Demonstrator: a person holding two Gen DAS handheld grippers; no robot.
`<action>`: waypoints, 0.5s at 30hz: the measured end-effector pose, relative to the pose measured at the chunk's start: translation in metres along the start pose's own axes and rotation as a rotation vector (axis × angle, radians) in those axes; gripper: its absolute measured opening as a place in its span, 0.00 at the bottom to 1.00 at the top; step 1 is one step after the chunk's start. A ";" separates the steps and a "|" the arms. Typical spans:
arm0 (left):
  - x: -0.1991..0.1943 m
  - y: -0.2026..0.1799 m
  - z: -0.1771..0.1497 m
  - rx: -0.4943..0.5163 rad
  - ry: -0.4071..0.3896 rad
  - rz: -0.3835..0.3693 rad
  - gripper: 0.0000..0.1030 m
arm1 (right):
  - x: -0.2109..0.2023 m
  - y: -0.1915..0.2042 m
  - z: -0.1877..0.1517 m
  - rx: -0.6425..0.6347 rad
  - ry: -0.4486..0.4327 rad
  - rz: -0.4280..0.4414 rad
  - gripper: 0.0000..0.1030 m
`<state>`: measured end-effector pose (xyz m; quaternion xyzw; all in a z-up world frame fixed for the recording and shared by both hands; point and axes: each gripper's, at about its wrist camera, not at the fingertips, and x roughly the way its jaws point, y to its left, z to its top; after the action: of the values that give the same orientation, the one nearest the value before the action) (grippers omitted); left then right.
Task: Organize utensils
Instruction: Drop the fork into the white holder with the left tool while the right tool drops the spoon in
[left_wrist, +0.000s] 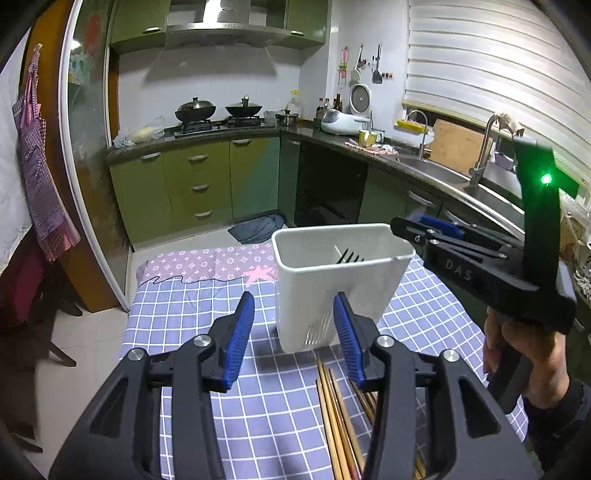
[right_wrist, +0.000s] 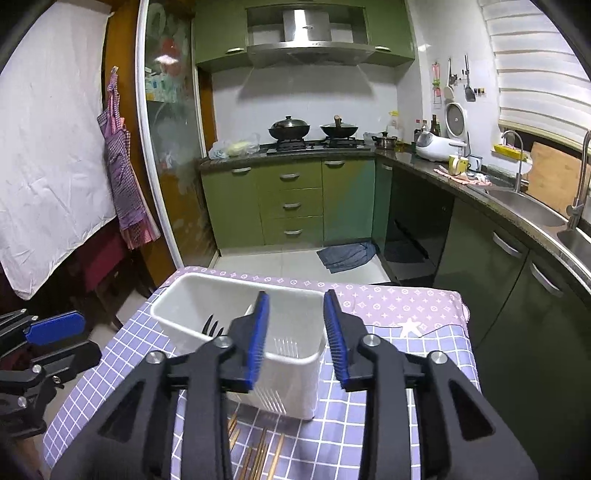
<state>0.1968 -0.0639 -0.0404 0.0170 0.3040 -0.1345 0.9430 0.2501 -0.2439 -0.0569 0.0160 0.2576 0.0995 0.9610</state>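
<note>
A white plastic utensil holder (left_wrist: 338, 280) stands on a table with a checked cloth (left_wrist: 192, 314); it also shows in the right wrist view (right_wrist: 207, 299). A black fork (left_wrist: 351, 256) stands tines-up inside it, and shows in the right wrist view (right_wrist: 213, 326) too. Several wooden chopsticks (left_wrist: 338, 413) lie on the cloth in front of the holder; their ends show in the right wrist view (right_wrist: 258, 456). My left gripper (left_wrist: 294, 332) is open and empty above the cloth, just before the holder. My right gripper (right_wrist: 295, 336) is open and empty above the holder.
The right gripper (left_wrist: 406, 227) and the hand holding it hang at the right in the left wrist view. The left gripper (right_wrist: 55, 332) shows at the left edge of the right wrist view. Green kitchen cabinets (right_wrist: 291, 203) and a sink counter (right_wrist: 535, 218) lie beyond the table.
</note>
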 end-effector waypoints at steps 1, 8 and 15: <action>0.000 0.000 -0.001 0.002 0.005 -0.001 0.42 | -0.002 0.001 -0.001 -0.007 0.003 -0.009 0.30; 0.000 -0.004 -0.009 -0.002 0.076 0.000 0.43 | -0.034 -0.005 -0.004 0.027 -0.020 -0.020 0.31; 0.036 -0.015 -0.038 0.019 0.406 0.006 0.46 | -0.071 -0.014 -0.016 0.005 0.087 -0.029 0.39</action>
<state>0.1994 -0.0827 -0.0913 0.0537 0.4866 -0.1284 0.8624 0.1846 -0.2718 -0.0374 0.0103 0.2995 0.0855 0.9502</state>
